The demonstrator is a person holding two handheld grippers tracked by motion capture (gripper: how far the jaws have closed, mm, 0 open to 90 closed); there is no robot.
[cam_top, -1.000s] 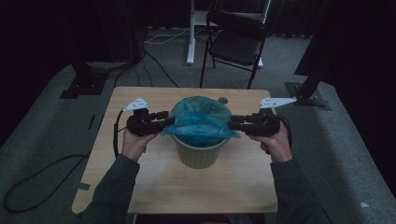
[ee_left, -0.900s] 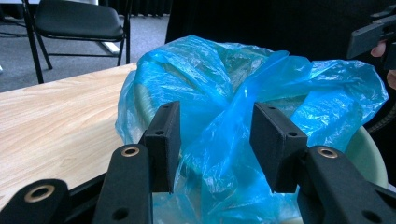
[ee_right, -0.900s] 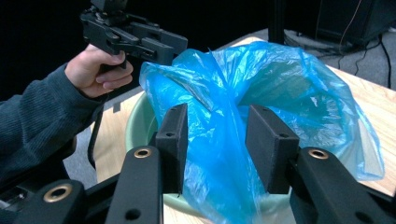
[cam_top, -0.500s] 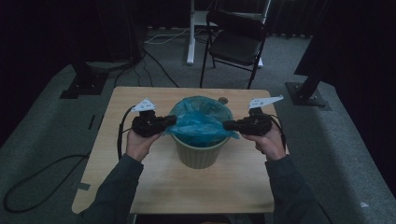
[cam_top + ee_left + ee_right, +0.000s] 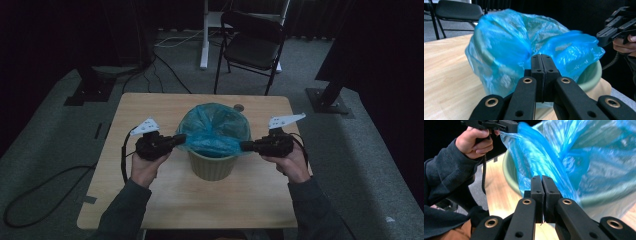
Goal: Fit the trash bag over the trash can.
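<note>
On the table [image 5: 150, 200], 2 grippers, left gripper [image 5: 181, 138] and right gripper [image 5: 244, 146], clamp 1 blue bag [image 5: 215, 131].

Crinkled blue plastic bag [image 5: 214, 131] lining upright pale green bin [image 5: 214, 167], its edges pulled outward, mid-table

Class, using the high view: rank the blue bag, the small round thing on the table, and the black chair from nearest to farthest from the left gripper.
1. Blue bag: pinched at the left gripper, in the bin.
2. Small round thing: on the table beyond the bin.
3. Black chair: on the floor past the table.
</note>
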